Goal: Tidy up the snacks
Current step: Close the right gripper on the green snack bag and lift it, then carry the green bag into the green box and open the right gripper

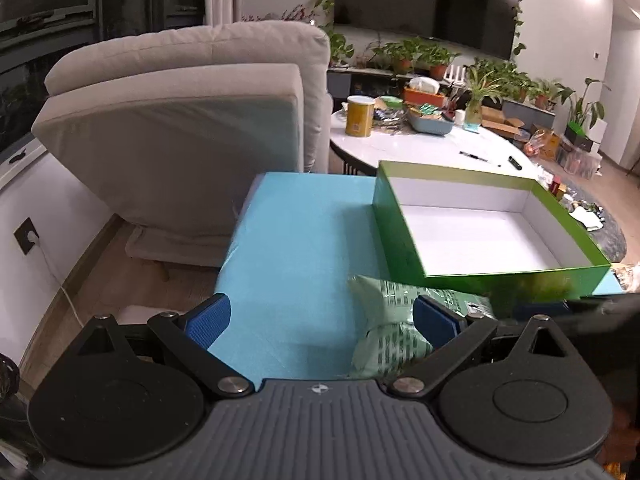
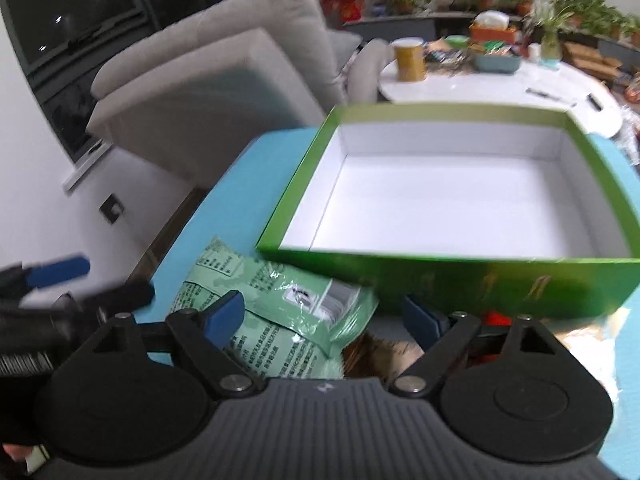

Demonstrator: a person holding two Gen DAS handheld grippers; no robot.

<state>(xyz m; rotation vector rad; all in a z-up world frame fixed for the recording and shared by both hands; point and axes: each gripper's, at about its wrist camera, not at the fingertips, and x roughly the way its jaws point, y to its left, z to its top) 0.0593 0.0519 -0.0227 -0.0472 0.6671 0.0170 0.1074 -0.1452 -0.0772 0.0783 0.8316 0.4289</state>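
A pale green snack bag (image 1: 384, 320) (image 2: 280, 308) lies on the blue-covered table (image 1: 300, 240), just in front of an open green box (image 1: 400, 236) (image 2: 440, 280) whose white inside holds nothing. My left gripper (image 1: 322, 320) is open over the blue cover, its right finger resting above the bag's edge. The right gripper (image 2: 324, 318) is open above the bag's right end, and its pads do not press on anything. A brown packet (image 2: 372, 352) shows under the bag. In the right wrist view the left gripper (image 2: 80, 280) appears blurred at the left.
More packets, one red (image 2: 496, 316) and one pale (image 2: 580, 340), lie in front of the box at the right. A grey armchair (image 1: 180, 120) stands behind the table's left. Beyond, a white round table (image 1: 420, 148) carries a yellow tin (image 1: 359, 116), a tray and plants.
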